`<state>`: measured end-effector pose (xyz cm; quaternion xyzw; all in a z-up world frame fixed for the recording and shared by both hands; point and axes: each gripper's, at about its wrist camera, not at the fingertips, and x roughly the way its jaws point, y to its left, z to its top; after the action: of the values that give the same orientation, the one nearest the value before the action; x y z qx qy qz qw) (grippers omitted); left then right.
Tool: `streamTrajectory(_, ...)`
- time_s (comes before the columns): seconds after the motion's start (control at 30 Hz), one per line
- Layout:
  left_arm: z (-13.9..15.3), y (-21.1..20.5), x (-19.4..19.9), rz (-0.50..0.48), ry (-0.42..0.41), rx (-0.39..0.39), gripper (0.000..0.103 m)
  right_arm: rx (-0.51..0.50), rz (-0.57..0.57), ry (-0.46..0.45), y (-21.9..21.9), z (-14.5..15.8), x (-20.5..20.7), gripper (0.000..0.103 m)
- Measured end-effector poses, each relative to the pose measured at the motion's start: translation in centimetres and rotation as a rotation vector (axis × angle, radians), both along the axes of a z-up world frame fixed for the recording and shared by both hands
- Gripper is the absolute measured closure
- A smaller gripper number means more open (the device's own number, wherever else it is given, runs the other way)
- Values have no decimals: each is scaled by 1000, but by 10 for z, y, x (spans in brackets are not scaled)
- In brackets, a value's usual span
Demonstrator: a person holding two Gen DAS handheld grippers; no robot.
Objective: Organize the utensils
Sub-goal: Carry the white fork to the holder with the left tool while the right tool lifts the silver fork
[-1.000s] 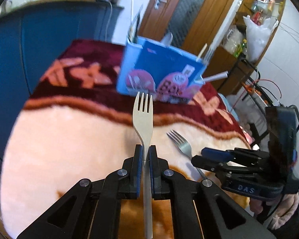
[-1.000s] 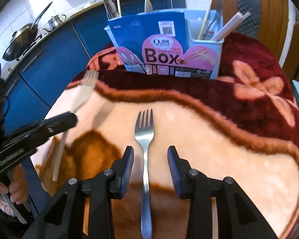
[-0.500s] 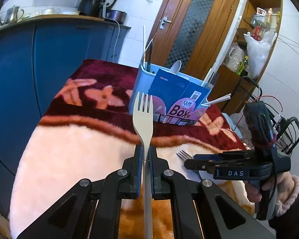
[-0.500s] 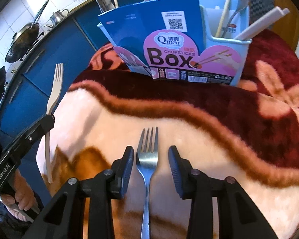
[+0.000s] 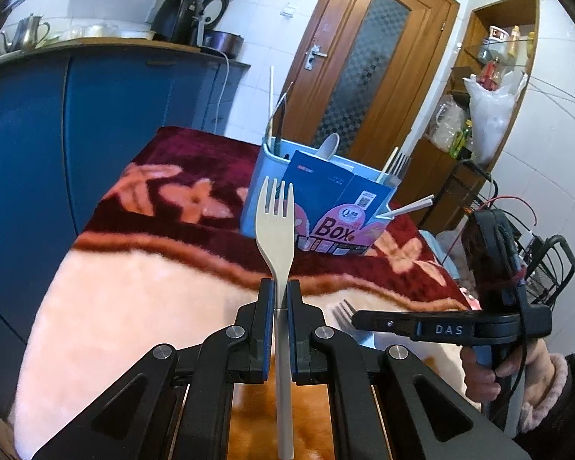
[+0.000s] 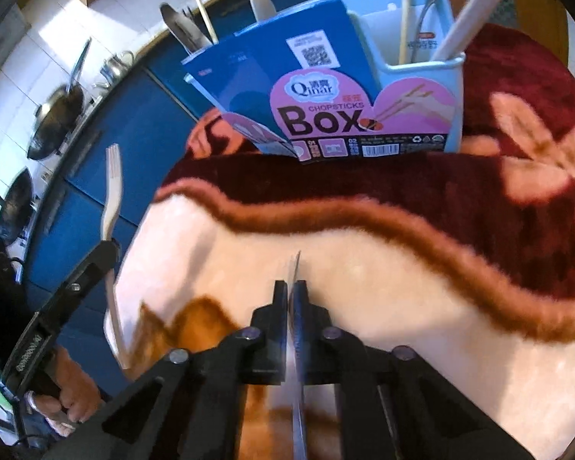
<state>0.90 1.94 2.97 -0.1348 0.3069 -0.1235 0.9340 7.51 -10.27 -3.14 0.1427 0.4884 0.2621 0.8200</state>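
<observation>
Through the left wrist view, left gripper (image 5: 281, 299) is clamped on the neck of a cream plastic fork (image 5: 276, 230), tines up toward the blue chopsticks box (image 5: 318, 199); it looks light, stiff, a bit slick, so gripping near the neck limits swing, and it sits higher off the blanket (image 5: 134, 299) than a second ago. From the right wrist view, right gripper (image 6: 290, 299), open around the metal fork (image 6: 296, 268) half a second back, is now pinched on it, fork turned edge-on; heavier, rigid, slippery.
</observation>
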Motion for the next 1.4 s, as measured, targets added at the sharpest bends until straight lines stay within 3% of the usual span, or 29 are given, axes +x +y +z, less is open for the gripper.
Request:
streamTrajectory(0.4,17,-11,2,-1,-76,-22,97,61,-119,-199,-21,28,-41,100)
streamTrajectory(0.7,38,-27,14,14,-162,-5,97,176,-214,-340,-46,51,-57,100)
streamTrajectory(1.07,73,-42,55,20,-282,-8,97,222,-290,-520,-66,87,-56,100)
streamTrajectory(1.4,101,-50,108,46,-385,-28,97,169,-307,-668,-65,125,-34,100)
